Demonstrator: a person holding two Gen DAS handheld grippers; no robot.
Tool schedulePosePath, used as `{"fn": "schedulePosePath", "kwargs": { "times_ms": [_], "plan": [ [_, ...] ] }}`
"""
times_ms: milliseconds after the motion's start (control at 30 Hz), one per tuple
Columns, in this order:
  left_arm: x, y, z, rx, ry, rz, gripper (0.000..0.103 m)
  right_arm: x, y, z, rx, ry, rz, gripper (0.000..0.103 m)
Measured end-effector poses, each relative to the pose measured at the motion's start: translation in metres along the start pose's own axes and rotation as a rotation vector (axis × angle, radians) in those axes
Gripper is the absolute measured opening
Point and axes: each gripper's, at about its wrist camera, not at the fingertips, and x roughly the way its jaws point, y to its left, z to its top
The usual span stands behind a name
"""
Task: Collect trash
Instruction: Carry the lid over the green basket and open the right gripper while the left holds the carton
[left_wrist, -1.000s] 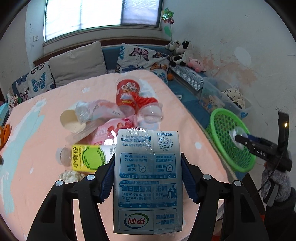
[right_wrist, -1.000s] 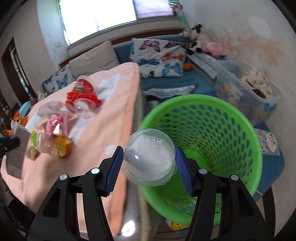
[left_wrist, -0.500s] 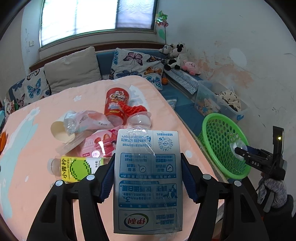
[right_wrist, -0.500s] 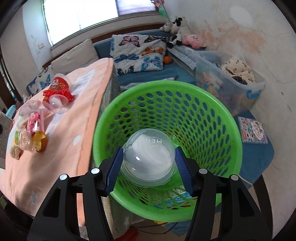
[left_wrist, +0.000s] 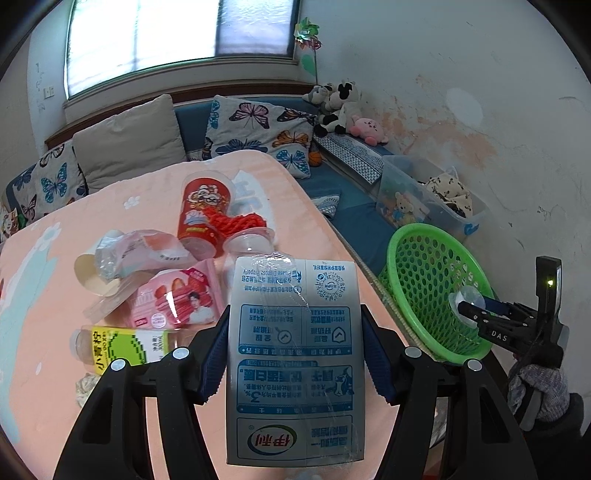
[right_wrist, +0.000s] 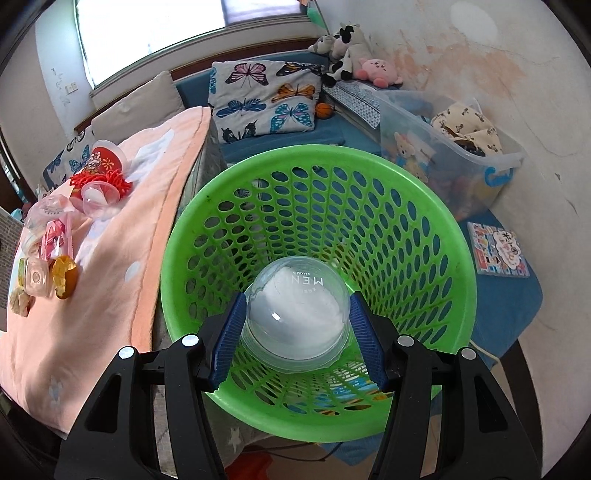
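Note:
My left gripper (left_wrist: 295, 347) is shut on a grey-blue milk carton (left_wrist: 295, 354), held above the pink-covered table (left_wrist: 44, 398). Beyond it lies a heap of trash: a red cup (left_wrist: 201, 214), a pink wrapper (left_wrist: 173, 299), a yellow-green bottle (left_wrist: 122, 347) and a clear cup (left_wrist: 249, 240). My right gripper (right_wrist: 297, 328) is shut on a clear domed plastic lid (right_wrist: 297, 314) and holds it over the mouth of the green perforated basket (right_wrist: 454, 266). That right gripper (left_wrist: 476, 314) with the clear domed plastic lid (left_wrist: 463, 299) also shows at the green basket (left_wrist: 417, 266) in the left wrist view.
The basket stands on the floor just off the table's right edge. Behind it sits a clear storage bin (right_wrist: 450, 147) with toys, and a blue couch with butterfly pillows (right_wrist: 266, 96). A colourful booklet (right_wrist: 498, 251) lies on a blue mat to the right.
My right gripper carried the lid from the basket's near rim to over its middle and lower. My left gripper drew back from the trash heap with the carton still gripped.

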Motion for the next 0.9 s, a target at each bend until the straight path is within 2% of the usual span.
{"fn": "schedulePosePath", "kwargs": {
  "times_ms": [900],
  "plan": [
    [0.041,-0.073,0.031,0.108,0.019,-0.067,0.062,0.001,-0.018,-0.007,0.033,0.015,0.007,0.059]
  ]
}}
